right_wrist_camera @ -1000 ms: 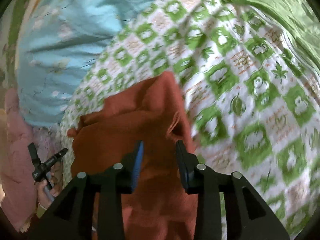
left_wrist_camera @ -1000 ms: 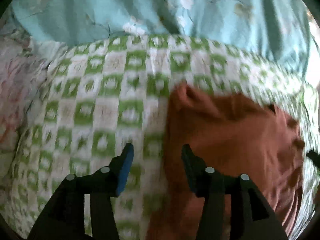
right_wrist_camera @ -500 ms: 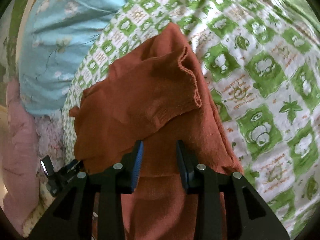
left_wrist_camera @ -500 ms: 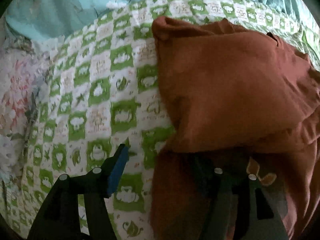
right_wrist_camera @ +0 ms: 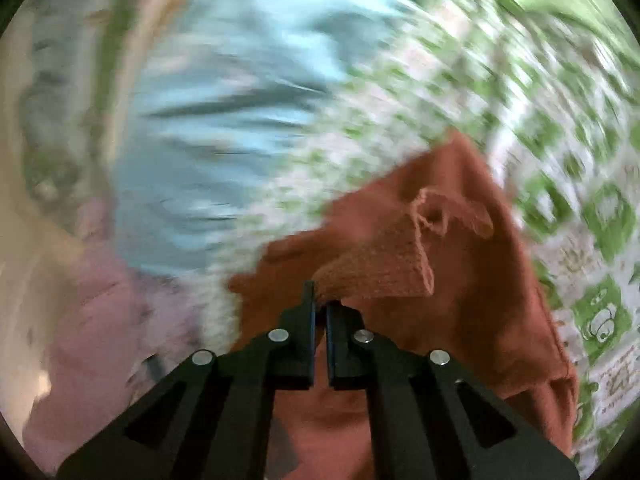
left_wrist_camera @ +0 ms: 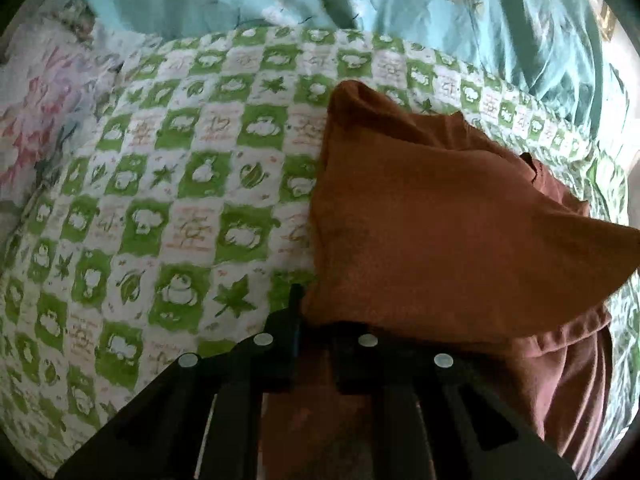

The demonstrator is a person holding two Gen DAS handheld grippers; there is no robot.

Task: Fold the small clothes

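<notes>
A rust-orange garment (left_wrist_camera: 440, 216) lies on a green-and-white checked sheet (left_wrist_camera: 180, 208). In the left wrist view my left gripper (left_wrist_camera: 316, 312) is shut on the garment's near edge, and a lifted fold drapes over its fingertips. In the right wrist view, which is blurred by motion, my right gripper (right_wrist_camera: 320, 300) is shut on a folded flap of the same orange garment (right_wrist_camera: 460, 280), holding it up above the rest of the cloth. A frayed hem curls at the flap's far end.
A light blue flowered cover (left_wrist_camera: 360, 0) lies bunched along the far side; it also shows in the right wrist view (right_wrist_camera: 240, 100). Pink floral bedding (left_wrist_camera: 36, 120) lies at the left. A pink cloth (right_wrist_camera: 88, 320) sits left of my right gripper.
Both grippers have closed on the orange garment's edge and lifted it, raising a fold. The right wrist view now swings fast and blurs.
</notes>
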